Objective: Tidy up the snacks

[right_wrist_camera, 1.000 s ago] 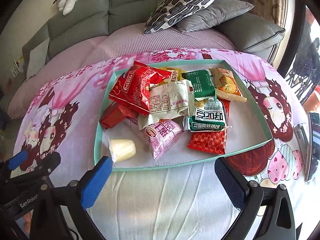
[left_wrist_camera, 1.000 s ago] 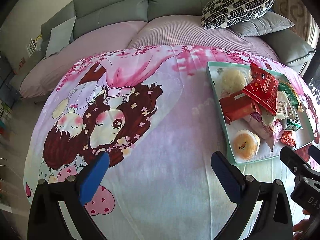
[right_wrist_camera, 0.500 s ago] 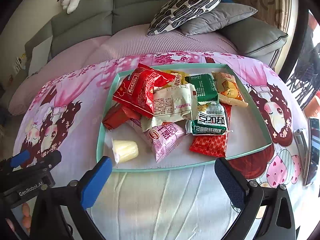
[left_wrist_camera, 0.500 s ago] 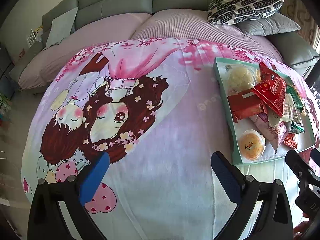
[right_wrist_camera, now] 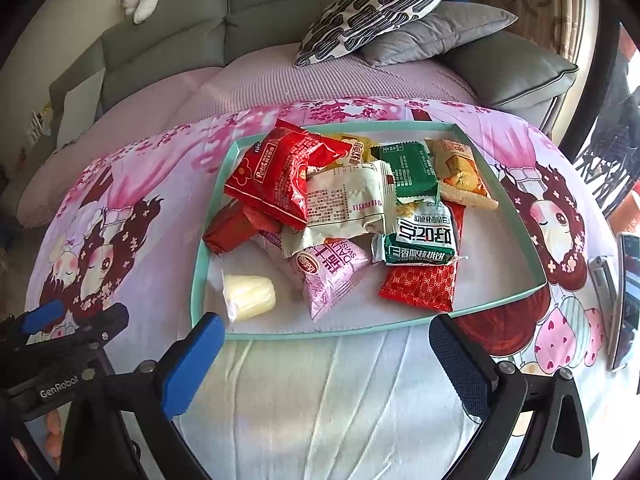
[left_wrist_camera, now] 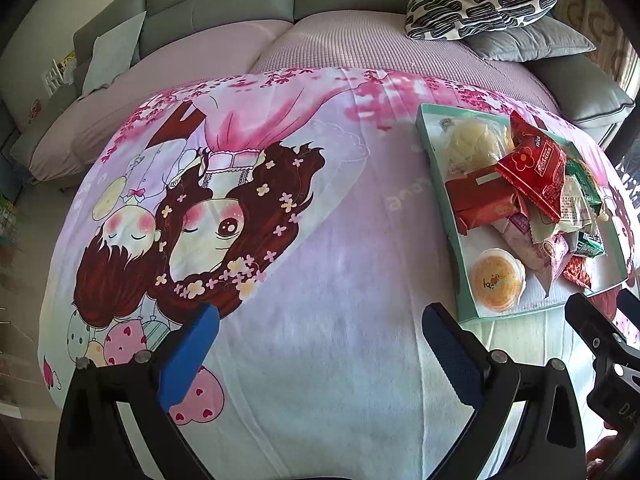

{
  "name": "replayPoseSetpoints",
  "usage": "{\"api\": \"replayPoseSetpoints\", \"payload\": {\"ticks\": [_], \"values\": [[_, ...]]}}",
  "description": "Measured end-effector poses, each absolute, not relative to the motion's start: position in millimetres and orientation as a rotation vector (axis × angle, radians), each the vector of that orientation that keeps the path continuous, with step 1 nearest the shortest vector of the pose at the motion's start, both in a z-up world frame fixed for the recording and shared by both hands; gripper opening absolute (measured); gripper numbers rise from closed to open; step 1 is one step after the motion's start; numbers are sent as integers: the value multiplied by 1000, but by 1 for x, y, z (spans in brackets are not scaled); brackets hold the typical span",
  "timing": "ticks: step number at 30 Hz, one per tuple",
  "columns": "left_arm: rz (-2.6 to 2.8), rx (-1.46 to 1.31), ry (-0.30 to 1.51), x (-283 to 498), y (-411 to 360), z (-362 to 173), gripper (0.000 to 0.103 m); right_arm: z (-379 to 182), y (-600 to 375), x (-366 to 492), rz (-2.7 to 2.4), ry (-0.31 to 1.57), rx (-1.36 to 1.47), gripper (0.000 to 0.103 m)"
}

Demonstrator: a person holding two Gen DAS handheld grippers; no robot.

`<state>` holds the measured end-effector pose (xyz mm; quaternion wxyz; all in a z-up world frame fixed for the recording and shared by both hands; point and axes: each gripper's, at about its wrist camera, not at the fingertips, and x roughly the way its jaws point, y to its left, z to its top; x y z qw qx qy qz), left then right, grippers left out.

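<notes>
A teal-rimmed tray on a pink cartoon cloth holds several snack packs: a red Rose Kiss bag, a white pack, a green pack, a pink pack, a red patterned pack and a yellow jelly cup. My right gripper is open and empty, just in front of the tray's near rim. My left gripper is open and empty over bare cloth, left of the tray. The jelly cup lies in the tray's near corner.
A grey sofa with a lilac cover and a patterned cushion lies behind the table. A phone lies at the table's right edge. The left gripper's body shows at lower left in the right wrist view.
Both cameras have drawn slightly back and up from the table; the tray and snacks have not moved. Both grippers stay open.
</notes>
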<state>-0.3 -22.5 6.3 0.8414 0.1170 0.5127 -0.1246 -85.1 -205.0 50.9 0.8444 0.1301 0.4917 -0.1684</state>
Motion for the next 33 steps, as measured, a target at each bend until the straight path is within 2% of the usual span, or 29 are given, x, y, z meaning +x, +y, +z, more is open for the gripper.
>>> {"api": "replayPoseSetpoints", "payload": {"ticks": [33], "values": [[-262,256,1093,0,-23,4,101,49,-207,-86,-369,1045,282,103]]}}
